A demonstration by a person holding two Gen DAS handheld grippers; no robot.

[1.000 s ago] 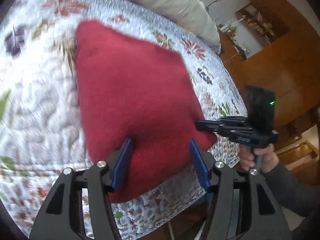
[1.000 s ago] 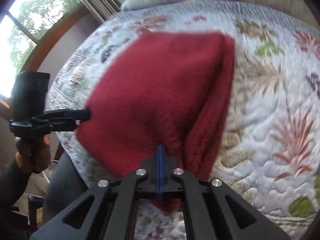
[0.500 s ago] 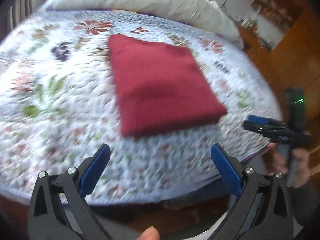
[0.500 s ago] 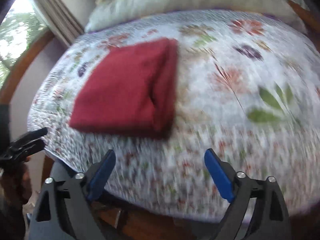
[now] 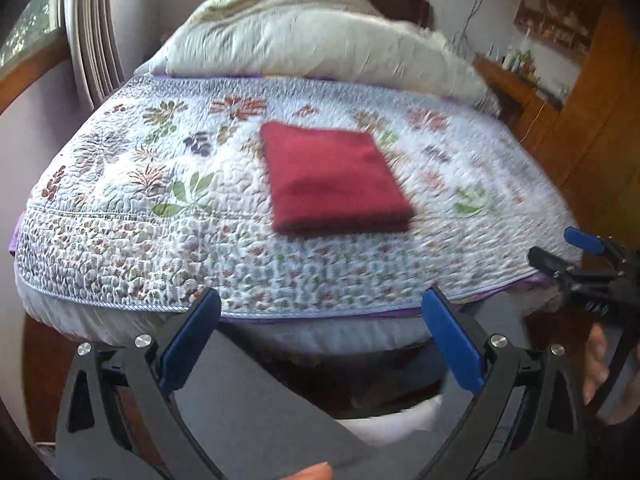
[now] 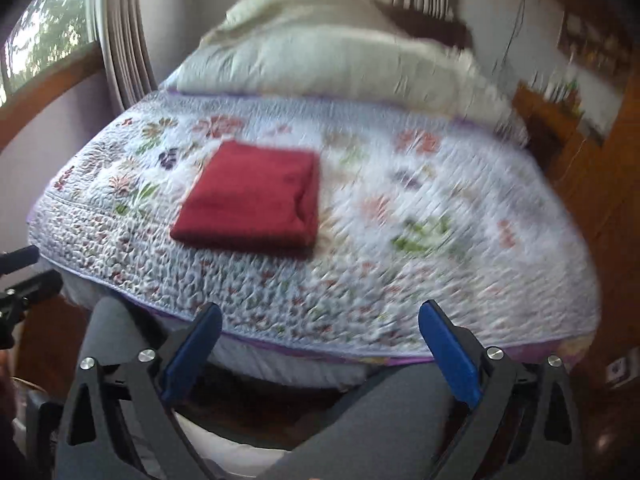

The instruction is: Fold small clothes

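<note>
The left gripper (image 5: 320,340) is released, its two blue-padded fingers (image 5: 190,338) spread wide and holding nothing, hanging off the near edge of the bed over the person's grey-trousered legs (image 5: 256,408). The right gripper (image 6: 320,344) is likewise released, fingers (image 6: 450,354) far apart and empty, also back from the bed's near edge. In the left wrist view the right gripper shows at about 3 o'clock (image 5: 576,258), held in a hand (image 5: 596,364) at the frame's right margin; in the right wrist view the left gripper's tips poke in at 9 o'clock (image 6: 24,272). Well apart from both claws, the red garment (image 5: 334,182) lies folded into a flat rectangle on the floral quilt (image 5: 120,208), roughly at 12 o'clock from the left gripper and toward 11 o'clock from the right one (image 6: 254,200); its layered edges show along its right side in the right wrist view. Beyond it, at the far end of the bed, a cream duvet (image 5: 304,36) is heaped up. Curtains (image 5: 90,36) hang at 10 o'clock, and wooden furniture (image 5: 588,112) stands at 2 o'clock. The right wrist view is motion-blurred on its right side.
</note>
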